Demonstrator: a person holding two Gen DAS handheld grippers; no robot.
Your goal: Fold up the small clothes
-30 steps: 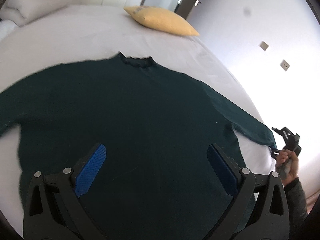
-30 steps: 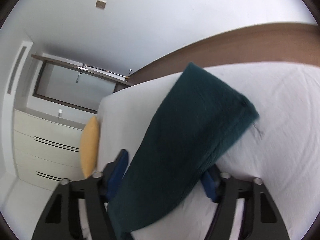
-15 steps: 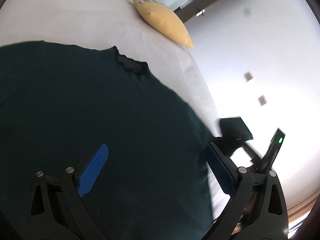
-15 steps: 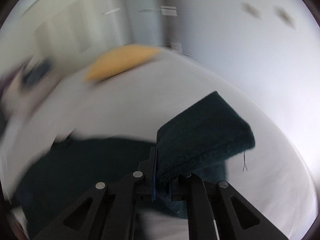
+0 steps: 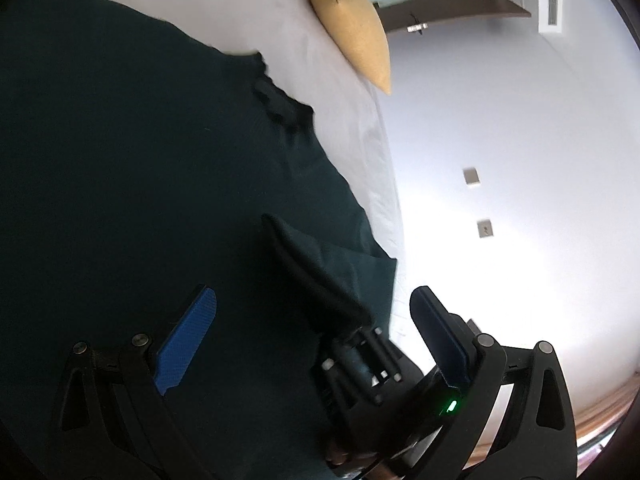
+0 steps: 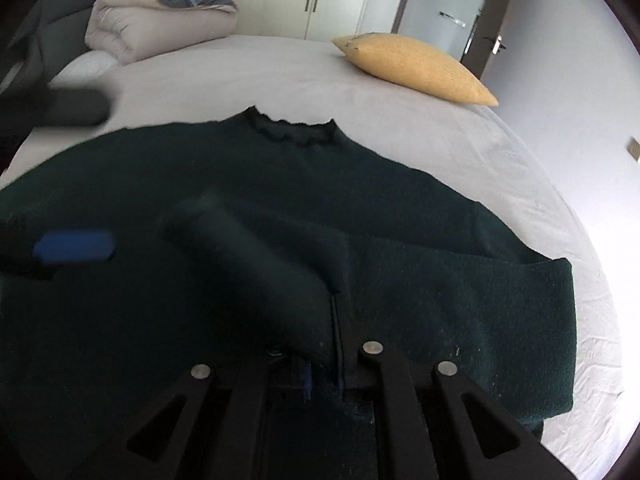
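The right gripper, clamped on the sweater's sleeve, carries it across the body to fold; the left gripper hangs apart.

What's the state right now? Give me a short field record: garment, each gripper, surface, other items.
garment: dark green sweater lying flat, collar toward the pillow, one sleeve brought across the body
right gripper: shut on the sleeve cuff, over the sweater's body
left gripper: open, nothing between the pads, above the sweater
surface: bed with pale sheet
other items: yellow pillow, folded bedding at the far end
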